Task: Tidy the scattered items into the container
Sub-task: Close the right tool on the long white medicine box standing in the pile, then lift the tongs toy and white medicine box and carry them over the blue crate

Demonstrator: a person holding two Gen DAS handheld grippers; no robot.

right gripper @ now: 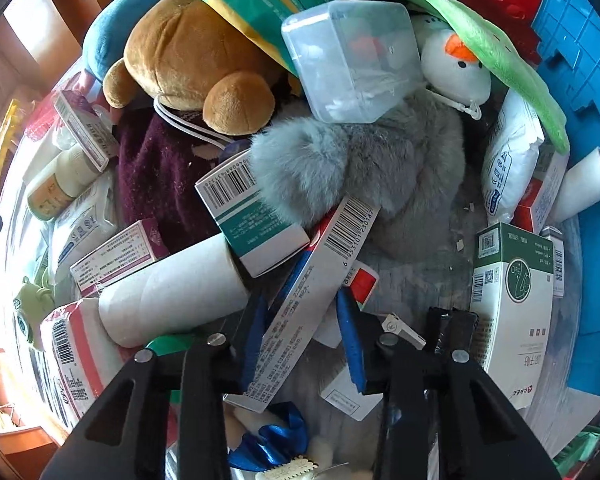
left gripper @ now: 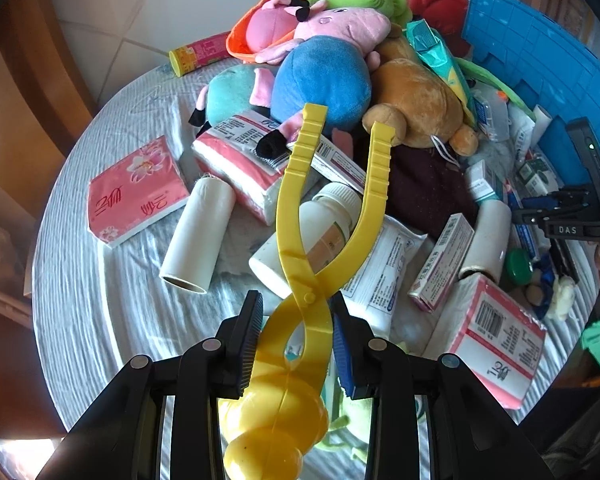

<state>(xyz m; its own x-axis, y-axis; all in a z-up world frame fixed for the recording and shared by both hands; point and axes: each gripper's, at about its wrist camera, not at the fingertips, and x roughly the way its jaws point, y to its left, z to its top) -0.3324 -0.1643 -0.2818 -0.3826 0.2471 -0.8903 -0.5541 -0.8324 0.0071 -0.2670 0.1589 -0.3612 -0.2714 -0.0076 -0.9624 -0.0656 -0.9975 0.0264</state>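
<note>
1. Left gripper (left gripper: 296,340): jaws drawn in on the yellow tongs (left gripper: 300,320), pads pressing just below its pivot; handles fan out ahead over the white bottle (left gripper: 320,232), ball-shaped scoop end hangs back toward the camera; grip looks firm but off-centre, so the long handles may swing; judgement: keep the wrist steady and carry the tongs high enough to clear the pile.

2. Left of the tongs: pink tissue pack (left gripper: 134,194) and cardboard tube (left gripper: 198,236) lie apart on the grey cloth (left gripper: 100,280); cloth edge curves round near them, floor beyond; open room for moving is on this side.

3. Middle: plush heap, blue plush (left gripper: 324,80) and brown bear (left gripper: 416,108), stands between the left gripper and the blue container (left gripper: 540,52) at far right; judgement: the path to the bin goes over or round the heap, not through it.

4. Right gripper (right gripper: 304,332): jaws closed in on a long toothpaste box (right gripper: 312,280), pads on its two long sides; the box slants up and right, its upper end tucked under the grey fur toy (right gripper: 360,160) and a teal box (right gripper: 252,216); judgement: draw it back along its own length before lifting, else the neighbours tumble.

5. Right of that: green-white carton (right gripper: 508,288) stands close beside the right finger; little clearance there.

6. Far right: container wall (right gripper: 580,60) rises just past the clutter; short carry for the box; rim is the edge to clear.
</note>
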